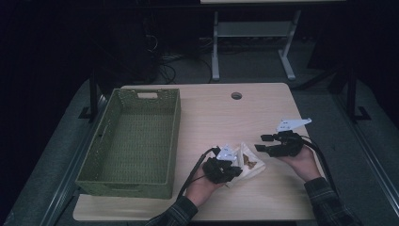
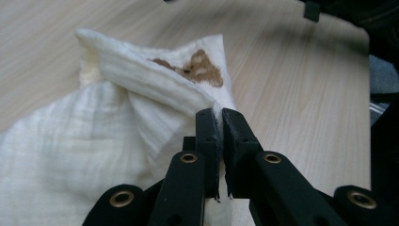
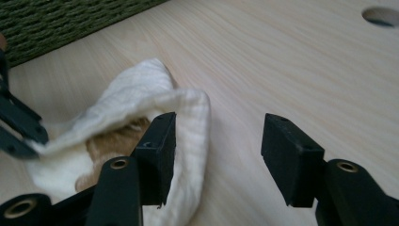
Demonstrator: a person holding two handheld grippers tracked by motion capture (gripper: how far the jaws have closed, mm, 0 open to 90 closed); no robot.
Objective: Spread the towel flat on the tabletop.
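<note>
Plaid sleeves, black left claw (image 1: 234, 170), brass screws, trailing black cables

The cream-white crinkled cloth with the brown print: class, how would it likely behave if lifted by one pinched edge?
The cream-white crinkled cloth with the brown print probably hangs limp, since it already folds and bunches on the table. It seems light: the left gripper pinches just a thin edge. Its ribbed weave should resist slipping.

A dim room: grey carpet (image 1: 263, 61), tangled cables (image 1: 164, 61), and a white-legged desk (image 1: 254, 28) behind the table (image 1: 263, 110).
</note>
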